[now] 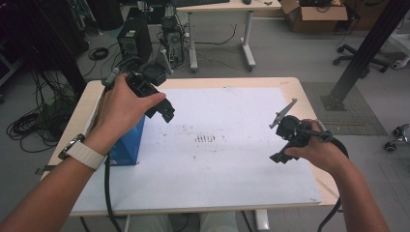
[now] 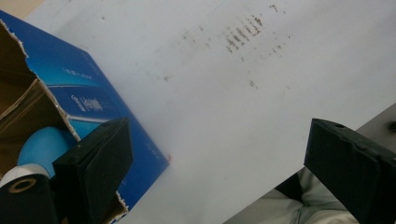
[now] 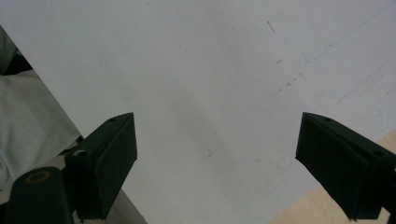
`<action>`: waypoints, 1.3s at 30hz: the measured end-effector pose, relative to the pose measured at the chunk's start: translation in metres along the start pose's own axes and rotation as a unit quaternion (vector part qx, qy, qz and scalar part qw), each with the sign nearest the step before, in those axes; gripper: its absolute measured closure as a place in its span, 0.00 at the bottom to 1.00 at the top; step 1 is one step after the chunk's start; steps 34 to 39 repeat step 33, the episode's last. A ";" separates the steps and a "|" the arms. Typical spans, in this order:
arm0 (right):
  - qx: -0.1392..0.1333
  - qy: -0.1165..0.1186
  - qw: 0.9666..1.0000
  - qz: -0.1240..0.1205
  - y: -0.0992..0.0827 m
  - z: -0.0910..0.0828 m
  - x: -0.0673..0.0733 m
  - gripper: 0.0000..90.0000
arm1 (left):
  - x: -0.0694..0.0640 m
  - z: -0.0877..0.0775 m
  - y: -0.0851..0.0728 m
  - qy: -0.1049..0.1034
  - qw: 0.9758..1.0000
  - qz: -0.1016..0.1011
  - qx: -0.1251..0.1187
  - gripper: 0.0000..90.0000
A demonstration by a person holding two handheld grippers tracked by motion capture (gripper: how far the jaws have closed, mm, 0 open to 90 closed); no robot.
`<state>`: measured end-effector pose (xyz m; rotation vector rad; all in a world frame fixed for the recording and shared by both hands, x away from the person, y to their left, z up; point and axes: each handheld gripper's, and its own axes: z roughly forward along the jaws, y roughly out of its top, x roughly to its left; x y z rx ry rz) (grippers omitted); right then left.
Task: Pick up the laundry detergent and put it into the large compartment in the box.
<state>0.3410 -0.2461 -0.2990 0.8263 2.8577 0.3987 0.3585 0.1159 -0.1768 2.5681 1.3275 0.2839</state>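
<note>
Both grippers hover over the white table [image 1: 232, 159], jaws apart, holding nothing. Left gripper [image 1: 162, 108] sits just right of the open blue box [image 1: 128, 145] at the table's left side, so left is likely nearer. A blue round thing [image 2: 44, 144] lies inside. Right gripper [image 1: 283, 140] is well apart, angled down.

Grey floor [image 1: 290, 53] all round a light wooden table [image 1: 295, 89] topped with a stained white sheet [image 1: 232, 169]. Beyond, a white-legged desk [image 1: 246, 29], computer towers [image 1: 134, 38], coiled black cables [image 1: 29, 125] at left. Cardboard box [image 1: 314, 14], black office chair base [image 1: 362, 60], slanting black post [image 1: 367, 48] at right
</note>
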 end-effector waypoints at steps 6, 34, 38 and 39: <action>-0.001 0.001 1.000 0.002 0.001 0.003 -0.002 0.14 | -0.002 0.006 0.001 -0.012 1.000 0.015 -0.002 0.10; 0.000 0.000 1.000 0.004 0.001 0.005 -0.004 0.14 | 0.002 0.015 0.005 -0.031 0.999 0.015 0.004 0.09; 0.000 0.000 1.000 0.004 0.001 0.005 -0.004 0.14 | 0.002 0.015 0.005 -0.031 0.999 0.015 0.004 0.09; 0.000 0.000 1.000 0.004 0.001 0.005 -0.004 0.14 | 0.002 0.015 0.005 -0.031 0.999 0.015 0.004 0.09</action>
